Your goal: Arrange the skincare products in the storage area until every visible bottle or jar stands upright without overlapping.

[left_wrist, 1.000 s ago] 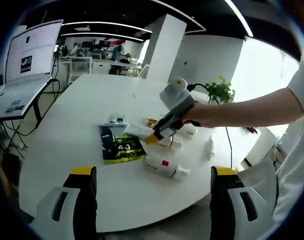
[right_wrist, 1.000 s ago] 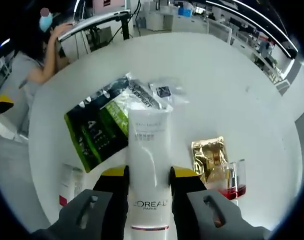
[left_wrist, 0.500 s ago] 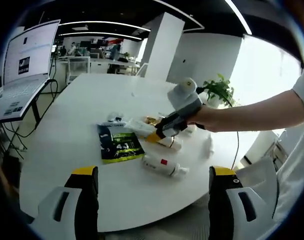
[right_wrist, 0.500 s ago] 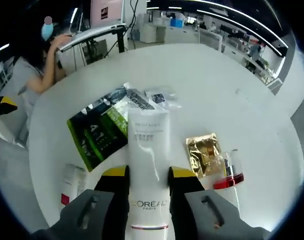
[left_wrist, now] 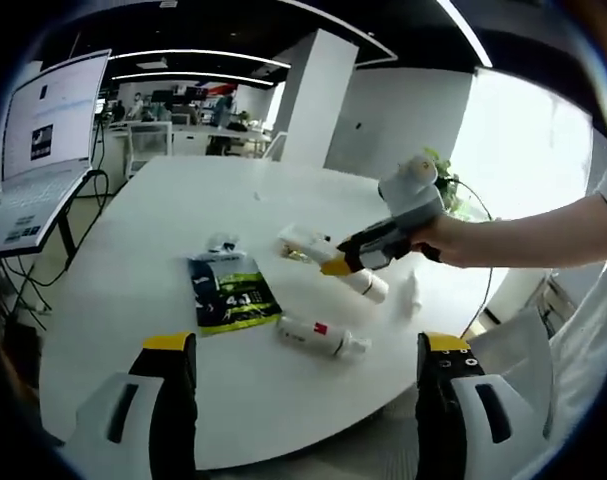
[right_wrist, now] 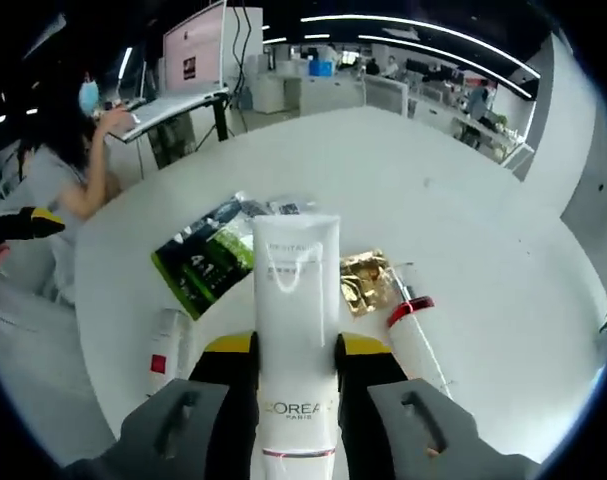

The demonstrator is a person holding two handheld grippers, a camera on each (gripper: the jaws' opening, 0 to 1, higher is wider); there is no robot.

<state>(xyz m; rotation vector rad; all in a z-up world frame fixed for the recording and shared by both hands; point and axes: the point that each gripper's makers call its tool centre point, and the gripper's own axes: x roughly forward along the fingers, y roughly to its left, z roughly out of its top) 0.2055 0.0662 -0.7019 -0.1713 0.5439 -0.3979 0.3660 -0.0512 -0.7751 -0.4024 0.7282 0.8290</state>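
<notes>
1. In the right gripper view, right gripper (right_wrist: 295,365) at lower centre, yellow-tipped jaws closed on a white L'Oréal tube (right_wrist: 296,330) that runs up the middle of the frame, lifted clear of the round white table (right_wrist: 503,300).
2. Behind the tube's upper end: a green-and-black sachet (right_wrist: 205,265) left of centre, a gold sachet (right_wrist: 364,281) just right of centre, both flat on the tabletop.
3. Right of the gold sachet, a clear bottle with a red band (right_wrist: 413,335), lying on its side.
4. Lower left of that view, a white bottle with a red label (right_wrist: 165,352), also on its side, near the table edge.
5. Upper left of that view, a seated person (right_wrist: 58,180) beside a laptop (right_wrist: 188,65) on a stand.
6. In the left gripper view, left gripper (left_wrist: 298,345) with its two yellow-tipped jaws rising far apart at the bottom corners, wide open, nothing between them, short of the table's near edge.
7. Same view, right of centre: the right gripper again, held by a bare arm (left_wrist: 523,235) coming in from the right, carrying the white tube above the tabletop.
8. Below it on the table: the green-and-black sachet at centre left, the white bottle with a red label lying just right of it, a small white bottle (left_wrist: 366,284) beneath the raised gripper.
9. A potted plant (left_wrist: 448,180) at the far right edge of the table, a white pillar (left_wrist: 313,100) behind.
</notes>
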